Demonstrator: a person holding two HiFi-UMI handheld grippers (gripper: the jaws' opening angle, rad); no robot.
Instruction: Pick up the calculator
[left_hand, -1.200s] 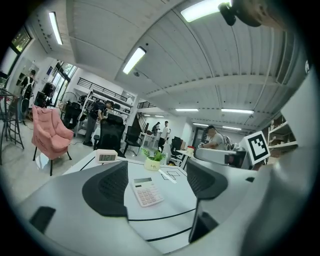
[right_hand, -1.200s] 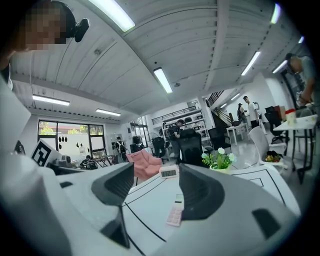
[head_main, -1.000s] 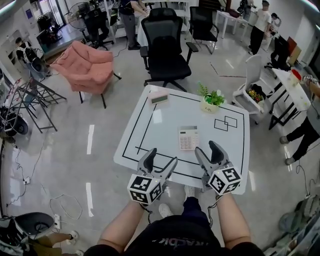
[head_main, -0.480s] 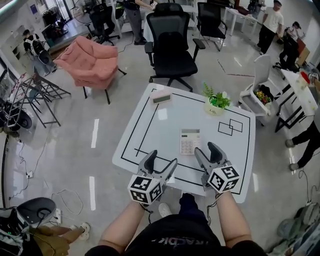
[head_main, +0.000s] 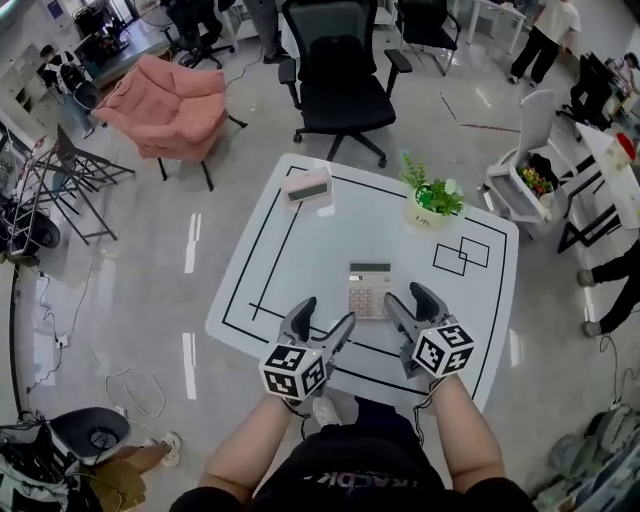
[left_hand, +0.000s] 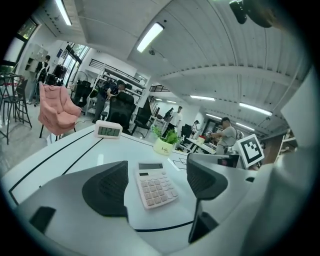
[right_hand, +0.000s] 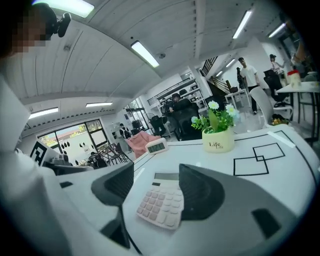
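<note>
Evidently lining up a grasp, the left gripper (head_main: 326, 312) and right gripper (head_main: 405, 295) hover low, fingers (head_main: 298, 320) apart and empty, flanking the calculator (head_main: 368, 290) lying flat near the table (head_main: 300, 250) edge.

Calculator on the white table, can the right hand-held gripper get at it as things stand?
Probably yes. The right hand-held gripper sits open just beside the calculator, which lies flat with nothing between them; the plant pot stands well clear.
</note>
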